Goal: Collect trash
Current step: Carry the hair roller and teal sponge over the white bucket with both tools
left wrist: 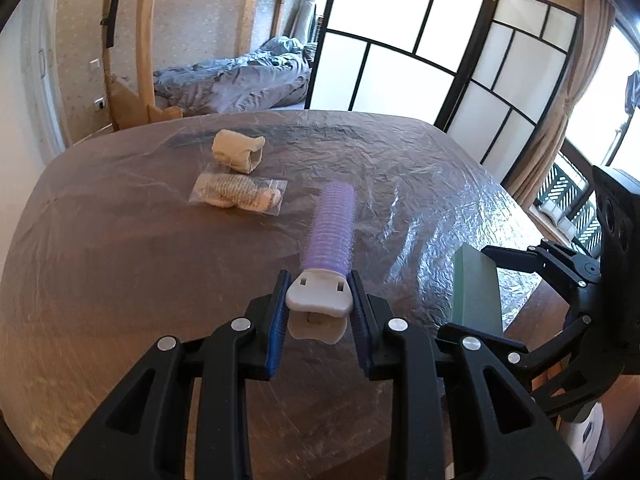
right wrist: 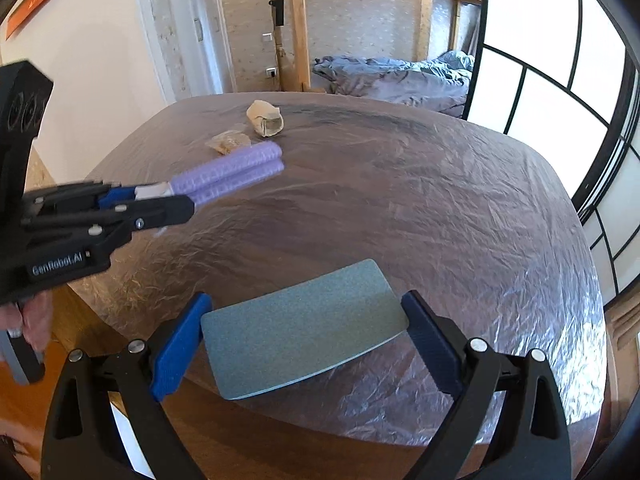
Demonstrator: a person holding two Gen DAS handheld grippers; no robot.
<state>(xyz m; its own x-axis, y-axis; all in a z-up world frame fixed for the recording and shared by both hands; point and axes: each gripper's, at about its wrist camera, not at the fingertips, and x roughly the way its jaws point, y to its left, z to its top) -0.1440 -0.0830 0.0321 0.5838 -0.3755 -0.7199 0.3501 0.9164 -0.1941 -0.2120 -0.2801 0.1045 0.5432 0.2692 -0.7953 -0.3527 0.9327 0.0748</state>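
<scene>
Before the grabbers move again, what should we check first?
1. Left gripper shut on the purple hair roller clip: ok, pads press its white handle.
2. Clip lifted off the table: ok, the right wrist view shows it held above the plastic sheet.
3. Right gripper holding the green pad: cannot tell; it sits between the pads, contact unclear.
4. Beige wad still to collect: ok, on the table.
5. Small clear packet still to collect: ok, beside the wad.
6. Trash bin in sight: not ok, none shows.
</scene>
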